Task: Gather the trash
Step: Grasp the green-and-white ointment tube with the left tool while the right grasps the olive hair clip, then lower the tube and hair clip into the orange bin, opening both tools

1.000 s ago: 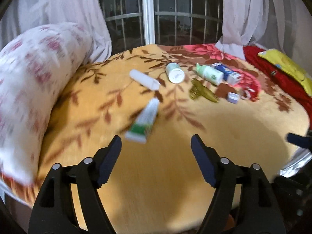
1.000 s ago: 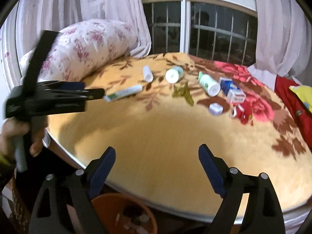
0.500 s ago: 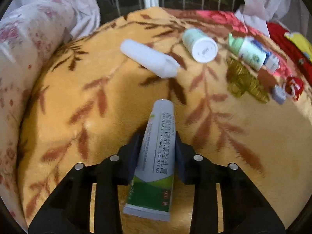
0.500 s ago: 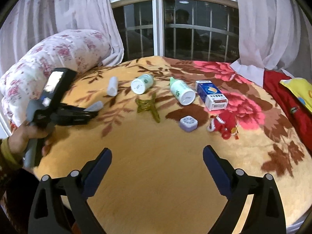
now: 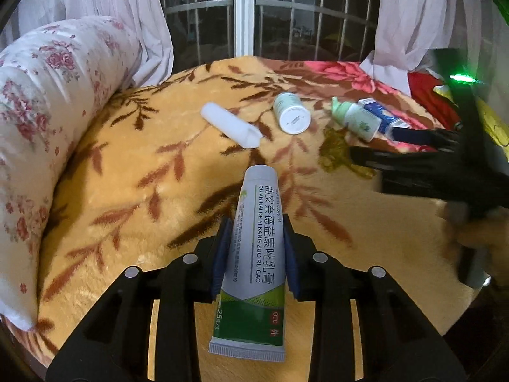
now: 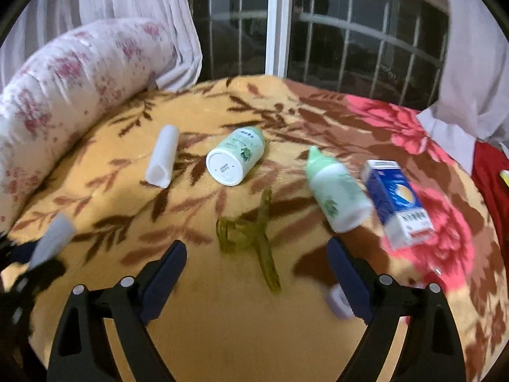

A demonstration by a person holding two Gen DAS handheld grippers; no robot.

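Note:
My left gripper is shut on a white and green ointment tube and holds it above the orange blanket. My right gripper is open and empty, just short of a green wrapper. It shows in the left wrist view at the right, over that wrapper. Beyond lie a white tube, a white bottle, a green-capped bottle and a blue box. The held tube's tip shows at the left.
A flowered pillow lines the bed's left side. A small lilac cap lies by my right finger. Red cloth lies at the far right. A barred window and curtains stand behind the bed.
My left gripper, shut on the tube, has lifted it off the blanket. My right gripper has moved forward and down toward the green wrapper.

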